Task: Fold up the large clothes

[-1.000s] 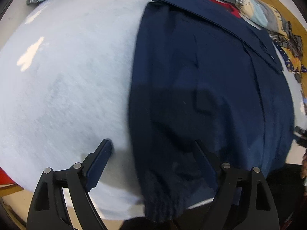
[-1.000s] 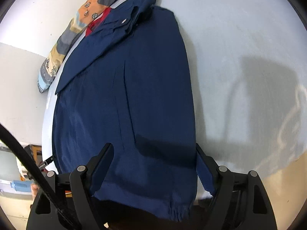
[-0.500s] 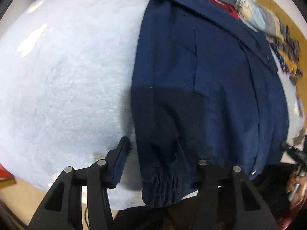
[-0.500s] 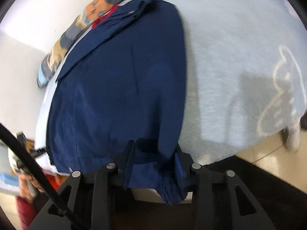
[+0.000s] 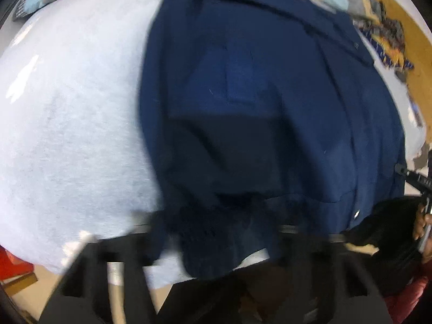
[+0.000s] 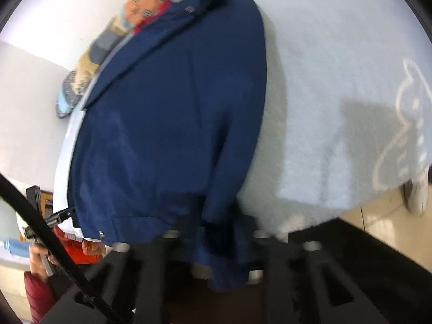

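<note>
A navy jacket (image 5: 256, 86) is being laid lengthwise on a pale blue blanket (image 5: 67, 113), collar (image 6: 189, 8) at the far end beside a heap of patterned clothes (image 6: 108, 48), hem (image 5: 224, 253) hanging over the near edge. This overhang is judged to be what is giving both tools a free edge to take without digging into the blanket

The left gripper (image 5: 216, 232) is being held at the hem on the jacket's left side; its fingers are being seen close together with dark cloth bunched between them, so it is being judged as clamped on the hem, though motion blur is leaving this uncertain. The right gripper (image 6: 216, 232) is being held at the hem on the opposite side, its fingers (image 6: 178, 232) drawn in against a gathered fold of cloth, and is being read as clamped likewise

The two grips are being placed at opposite ends of the hem, presumably so that the lower edge can be carried towards the collar evenly. A slipping corner is being noted as the chief risk, since the folded layers may be dragged askew
</note>
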The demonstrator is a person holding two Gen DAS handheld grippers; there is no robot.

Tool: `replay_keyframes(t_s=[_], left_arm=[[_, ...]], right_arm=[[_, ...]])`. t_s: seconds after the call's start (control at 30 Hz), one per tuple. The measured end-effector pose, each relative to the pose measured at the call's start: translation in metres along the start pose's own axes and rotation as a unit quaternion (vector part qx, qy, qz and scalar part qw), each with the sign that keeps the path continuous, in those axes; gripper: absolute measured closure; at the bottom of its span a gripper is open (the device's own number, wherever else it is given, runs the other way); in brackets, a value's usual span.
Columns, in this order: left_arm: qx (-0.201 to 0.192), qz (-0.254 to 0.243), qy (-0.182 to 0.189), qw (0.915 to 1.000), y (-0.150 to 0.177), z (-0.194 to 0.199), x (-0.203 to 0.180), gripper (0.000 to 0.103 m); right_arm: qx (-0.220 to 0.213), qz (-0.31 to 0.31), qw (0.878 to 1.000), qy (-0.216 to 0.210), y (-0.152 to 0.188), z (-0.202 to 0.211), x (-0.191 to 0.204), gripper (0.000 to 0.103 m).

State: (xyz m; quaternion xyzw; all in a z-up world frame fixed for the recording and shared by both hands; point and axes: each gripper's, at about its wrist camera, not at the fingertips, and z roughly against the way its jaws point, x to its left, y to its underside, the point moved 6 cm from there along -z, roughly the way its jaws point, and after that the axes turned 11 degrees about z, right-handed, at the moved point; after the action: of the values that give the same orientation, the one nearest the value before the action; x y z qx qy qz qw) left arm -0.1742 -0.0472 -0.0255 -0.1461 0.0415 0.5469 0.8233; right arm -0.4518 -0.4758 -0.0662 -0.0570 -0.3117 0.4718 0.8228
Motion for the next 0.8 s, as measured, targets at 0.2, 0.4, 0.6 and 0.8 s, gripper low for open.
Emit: replay_keyframes(t_s=[0.2, 0.4, 0.6, 0.8], left_arm=[[0.014, 0.032, 0.017, 0.9993, -0.002, -0.002, 0.012, 0.077], [0.014, 0.03, 0.003, 0.9994, -0.007, -0.015, -0.001, 0.076], [0.006, 0.038, 0.004, 0.9993, -0.009, -0.026, -0.017, 0.072], [0.025, 0.0, 0.008, 0.9997, 0.002, -0.025, -0.025, 0.035]], right_arm=[[0.006, -0.009, 1.0, -0.008, -0.006, -0.013, 0.004, 0.081], [0.027, -0.008, 0.999, 0.022, -0.001, -0.024, -0.007, 0.072], [0.022, 0.002, 0.999, 0.035, -0.002, -0.032, 0.002, 0.071], [0.023, -0.007, 1.0, -0.001, -0.003, -0.029, 0.003, 0.043]])
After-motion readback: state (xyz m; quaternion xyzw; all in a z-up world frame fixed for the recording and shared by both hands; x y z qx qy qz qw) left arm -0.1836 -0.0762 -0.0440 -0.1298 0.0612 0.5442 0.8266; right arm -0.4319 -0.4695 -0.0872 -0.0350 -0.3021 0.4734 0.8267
